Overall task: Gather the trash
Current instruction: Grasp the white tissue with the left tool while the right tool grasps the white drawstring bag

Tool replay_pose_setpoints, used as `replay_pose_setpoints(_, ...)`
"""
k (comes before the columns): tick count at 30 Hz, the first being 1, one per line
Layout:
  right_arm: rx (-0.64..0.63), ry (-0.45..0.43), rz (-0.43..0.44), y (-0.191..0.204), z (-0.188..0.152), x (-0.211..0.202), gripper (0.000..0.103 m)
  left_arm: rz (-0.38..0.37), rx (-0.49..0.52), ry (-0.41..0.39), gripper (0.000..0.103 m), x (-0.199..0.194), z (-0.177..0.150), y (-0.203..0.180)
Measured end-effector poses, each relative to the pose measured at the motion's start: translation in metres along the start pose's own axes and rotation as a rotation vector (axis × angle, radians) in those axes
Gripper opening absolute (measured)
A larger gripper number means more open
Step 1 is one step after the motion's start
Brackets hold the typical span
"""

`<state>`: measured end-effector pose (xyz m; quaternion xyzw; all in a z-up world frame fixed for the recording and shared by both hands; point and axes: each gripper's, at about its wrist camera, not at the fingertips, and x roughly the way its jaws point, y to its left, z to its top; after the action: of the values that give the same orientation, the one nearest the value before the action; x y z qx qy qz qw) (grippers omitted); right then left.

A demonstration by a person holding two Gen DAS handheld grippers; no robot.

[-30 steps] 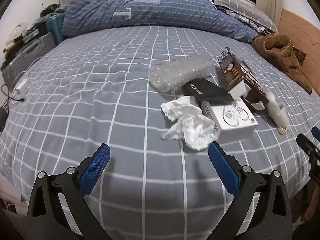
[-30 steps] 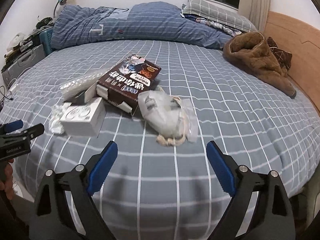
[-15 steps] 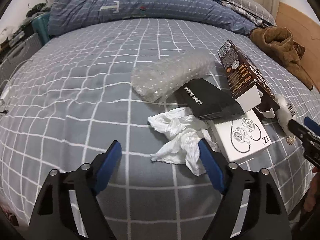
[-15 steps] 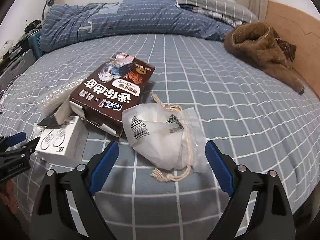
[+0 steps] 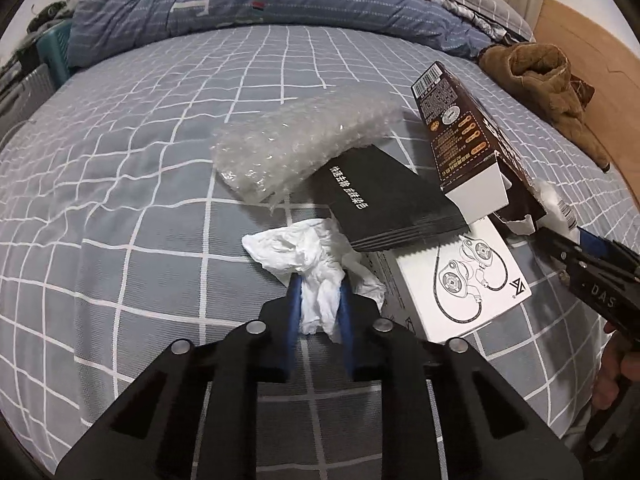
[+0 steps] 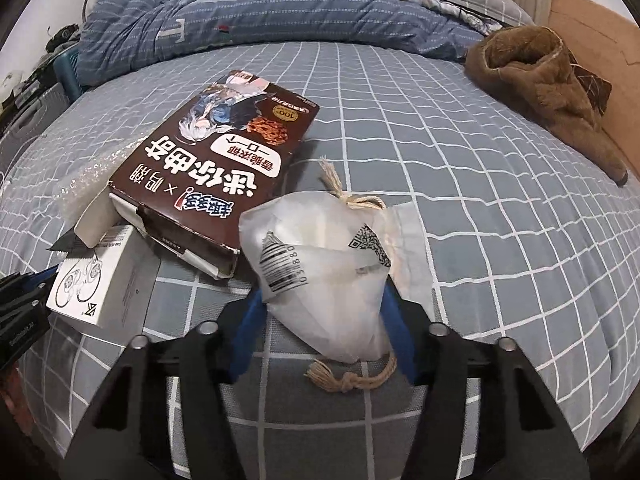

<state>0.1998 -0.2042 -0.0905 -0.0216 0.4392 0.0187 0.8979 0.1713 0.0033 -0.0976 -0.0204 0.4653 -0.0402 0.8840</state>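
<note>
Left wrist — crumpled white tissue (image 5: 308, 264)

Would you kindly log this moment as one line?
left gripper: jaws just closed on crumpled white tissue | right gripper: jaws just closed on translucent white drawstring pouch | both resting on checked bedsheet

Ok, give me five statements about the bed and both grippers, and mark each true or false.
1. The left gripper is shut on the crumpled white tissue. True.
2. The right gripper grips the brown cookie box. False: its pads press on the white drawstring pouch.
3. The black packet lies partly on the white earphone box. True.
4. The bubble wrap sits on top of the cookie box. False: it lies on the checked bedsheet, beside it.
5. The brown fleece garment lies among the trash. False: it lies apart, near the wooden headboard.
</note>
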Motion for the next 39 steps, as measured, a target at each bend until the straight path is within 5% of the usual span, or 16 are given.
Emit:
replay_pose_setpoints(8, -0.004, -0.019, 0.006, -0.003, 0.003, -0.007, 0.034, -0.008, -0.005, -0.01, 0.012, -0.01, -0.002, 0.002)
replay_pose_setpoints(39, 0.033, -0.143, 0.035, -0.003, -0.023, -0.099, 0.032, -0.025, -0.026, -0.156, 0.012, -0.109, -0.027, -0.005)
